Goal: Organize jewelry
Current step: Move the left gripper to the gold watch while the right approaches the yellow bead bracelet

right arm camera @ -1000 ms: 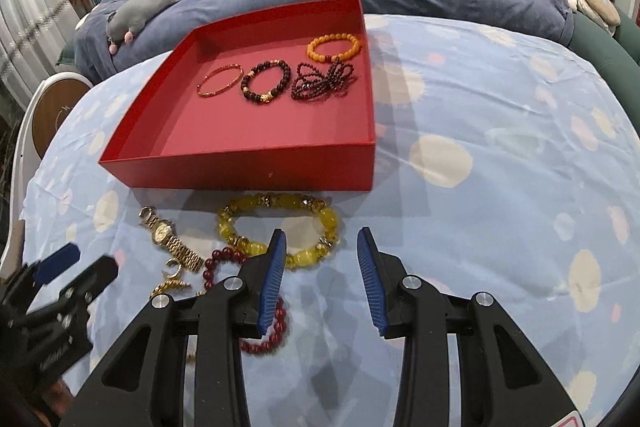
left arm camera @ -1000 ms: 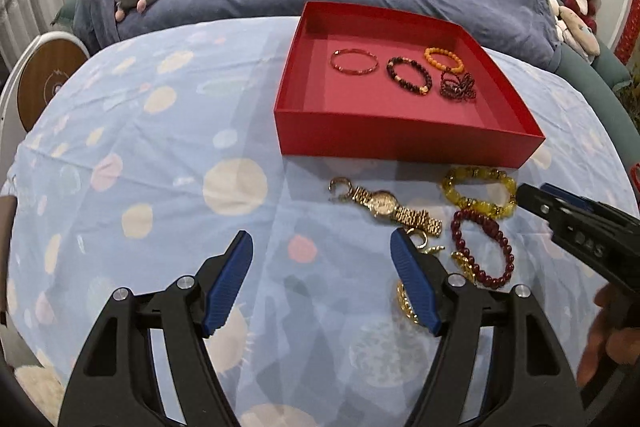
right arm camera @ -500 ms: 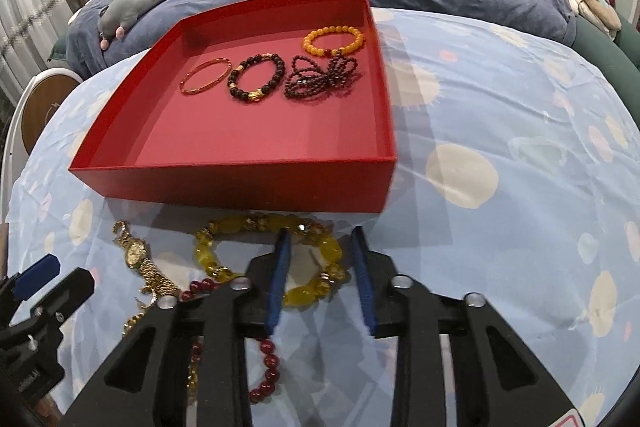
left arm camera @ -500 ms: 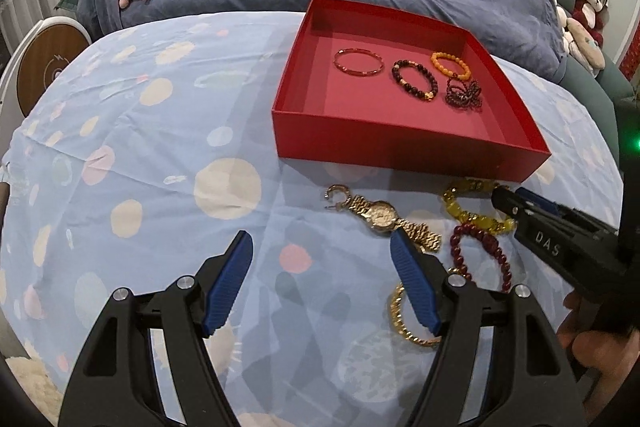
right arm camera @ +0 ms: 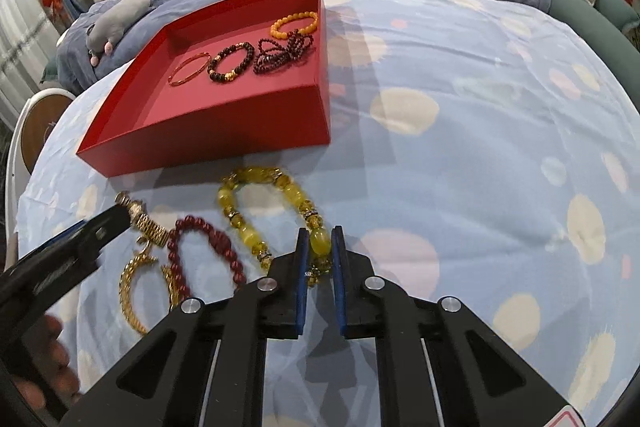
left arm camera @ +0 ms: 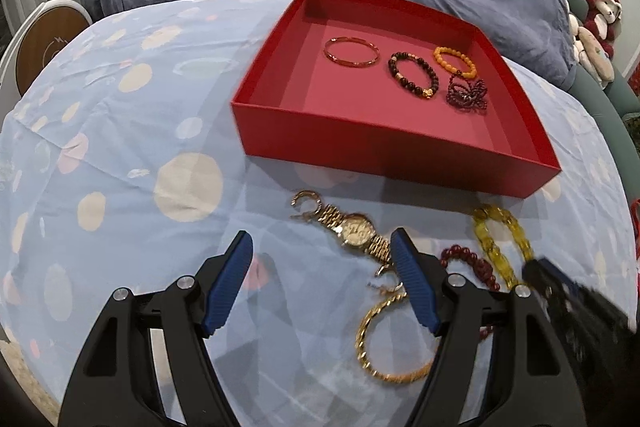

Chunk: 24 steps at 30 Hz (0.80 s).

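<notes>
Right gripper (right arm camera: 319, 247) pinched on a bead at the near end of the yellow bracelet (right arm camera: 267, 211), which lies on the tablecloth (right arm camera: 480, 147). Its loop runs lengthwise away from me toward the red tray (right arm camera: 224, 131), whose front wall sits straight ahead, just past the loop's far end. My guess at the next move: lift, carry forward over that wall. Right gripper is low and angled down at the cloth. Left gripper (left arm camera: 326, 283) spread wide, holding nothing, hovering by the gold watch (left arm camera: 352, 229); it's farther from the yellow bracelet.
</notes>
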Available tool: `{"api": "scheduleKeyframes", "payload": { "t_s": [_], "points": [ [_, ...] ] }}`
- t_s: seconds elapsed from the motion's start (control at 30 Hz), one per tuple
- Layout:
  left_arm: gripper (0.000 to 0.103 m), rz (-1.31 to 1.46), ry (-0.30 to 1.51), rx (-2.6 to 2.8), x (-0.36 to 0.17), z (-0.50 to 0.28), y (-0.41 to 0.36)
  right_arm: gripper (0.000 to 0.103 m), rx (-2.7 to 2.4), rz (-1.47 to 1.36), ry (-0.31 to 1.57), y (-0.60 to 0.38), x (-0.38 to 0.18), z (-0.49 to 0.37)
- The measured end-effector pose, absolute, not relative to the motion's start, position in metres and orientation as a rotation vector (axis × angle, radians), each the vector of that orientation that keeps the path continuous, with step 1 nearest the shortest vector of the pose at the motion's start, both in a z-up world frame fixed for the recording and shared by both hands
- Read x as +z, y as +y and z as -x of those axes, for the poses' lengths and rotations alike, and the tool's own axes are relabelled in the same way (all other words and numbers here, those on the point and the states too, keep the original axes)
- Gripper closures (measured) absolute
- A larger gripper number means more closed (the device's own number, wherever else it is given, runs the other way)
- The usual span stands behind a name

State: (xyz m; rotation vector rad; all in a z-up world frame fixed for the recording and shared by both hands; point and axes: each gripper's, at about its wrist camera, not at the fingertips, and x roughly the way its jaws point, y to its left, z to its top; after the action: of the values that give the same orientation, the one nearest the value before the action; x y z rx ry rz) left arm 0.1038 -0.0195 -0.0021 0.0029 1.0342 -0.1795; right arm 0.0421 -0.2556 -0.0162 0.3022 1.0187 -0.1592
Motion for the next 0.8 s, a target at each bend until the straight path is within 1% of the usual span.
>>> {"api": "scheduleKeyframes", "payload": {
  "t_s": [0.07,0.13,0.2,0.27,0.33,0.37,0.4,0.5,0.57,0.6,0.8],
  "points": [
    [0.036,-0.015,1.038,-0.169,-0.006,-0.107,-0.025,0.093,-0.158,-0.311,1.019,-0.256,-0.017,-0.039],
    [0.043,-0.028,1.045,-0.158,-0.011,-0.111,-0.030,0.093,-0.157,-0.319,1.020,-0.256,-0.017,-0.038],
    [0.043,-0.036,1.039,-0.143,-0.013,-0.112,-0.032,0.093,-0.157,-0.325,1.021,-0.257,-0.017,-0.039],
    [0.046,-0.069,1.031,-0.138,-0.013,-0.111,-0.035,0.093,-0.156,-0.323,1.021,-0.257,-0.017,-0.038],
    [0.056,-0.098,1.017,-0.145,-0.013,-0.108,-0.032,0.093,-0.154,-0.325,1.022,-0.257,-0.016,-0.038],
    [0.058,-0.098,1.011,-0.155,-0.013,-0.107,-0.028,0.093,-0.152,-0.327,1.023,-0.257,-0.016,-0.038],
    [0.066,-0.096,1.008,-0.160,-0.013,-0.106,-0.024,0.093,-0.150,-0.327,1.023,-0.256,-0.016,-0.038],
    [0.076,-0.088,1.003,-0.186,-0.012,-0.102,-0.010,0.093,-0.140,-0.317,1.026,-0.252,-0.016,-0.035],
    [0.077,-0.067,1.002,-0.197,-0.011,-0.100,0.001,0.093,-0.133,-0.312,1.029,-0.248,-0.016,-0.033],
    [0.080,-0.051,1.001,-0.203,-0.011,-0.098,0.008,0.093,-0.130,-0.311,1.030,-0.246,-0.016,-0.033],
    [0.081,-0.003,1.012,-0.205,-0.008,-0.097,0.024,0.093,-0.122,-0.313,1.033,-0.240,-0.016,-0.030]
  ]
}}
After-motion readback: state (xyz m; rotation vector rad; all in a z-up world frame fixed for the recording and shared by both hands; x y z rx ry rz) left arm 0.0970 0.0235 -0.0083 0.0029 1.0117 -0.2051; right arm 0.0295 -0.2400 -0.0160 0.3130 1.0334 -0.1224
